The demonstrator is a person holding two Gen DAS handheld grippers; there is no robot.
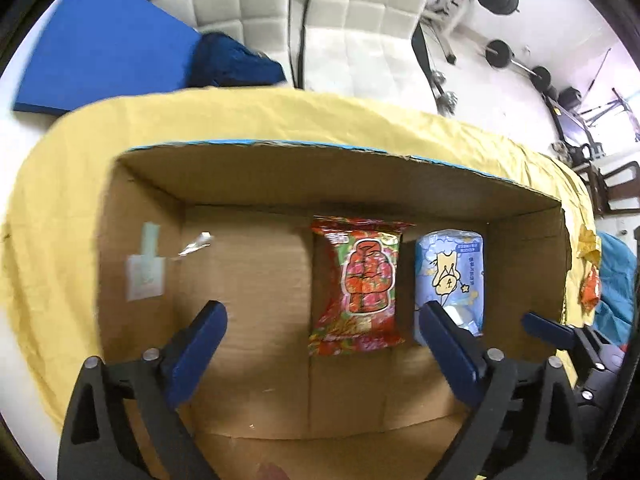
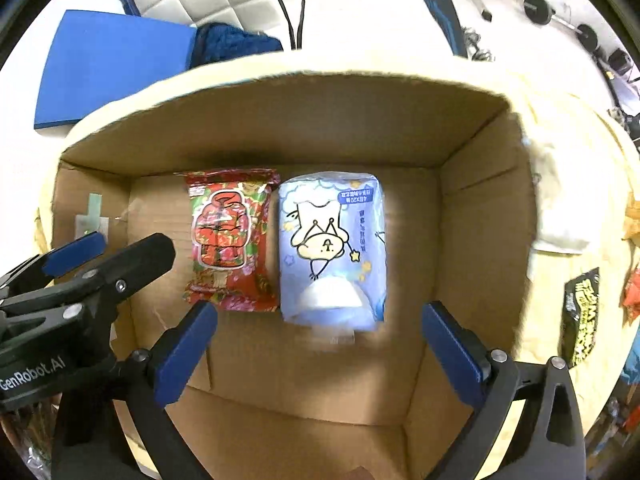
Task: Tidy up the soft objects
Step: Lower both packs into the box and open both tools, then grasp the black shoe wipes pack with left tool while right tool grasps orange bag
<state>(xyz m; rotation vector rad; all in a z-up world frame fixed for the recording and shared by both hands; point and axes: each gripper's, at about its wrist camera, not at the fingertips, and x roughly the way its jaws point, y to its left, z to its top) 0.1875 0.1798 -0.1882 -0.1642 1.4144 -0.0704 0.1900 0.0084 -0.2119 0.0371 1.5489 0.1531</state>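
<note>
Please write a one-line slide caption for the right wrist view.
Open right claw above a cardboard box holding a red snack packet beside a blue tissue pack.

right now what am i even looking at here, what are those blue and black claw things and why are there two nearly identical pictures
The claws are two hand-held grippers, one in each of a person's hands; no robot arm is involved. Each carries a wide-angle camera looking out along its blue fingers, so you get one picture per gripper.

The left gripper and the right gripper both hover open over a cardboard box, holding nothing. Each also shows at the edge of the other's picture.

The box sits on a yellow cloth. Inside lie two soft packs side by side: a red snack packet and a light blue tissue pack with a cartoon figure. A black and yellow packet lies outside on the cloth.
</note>
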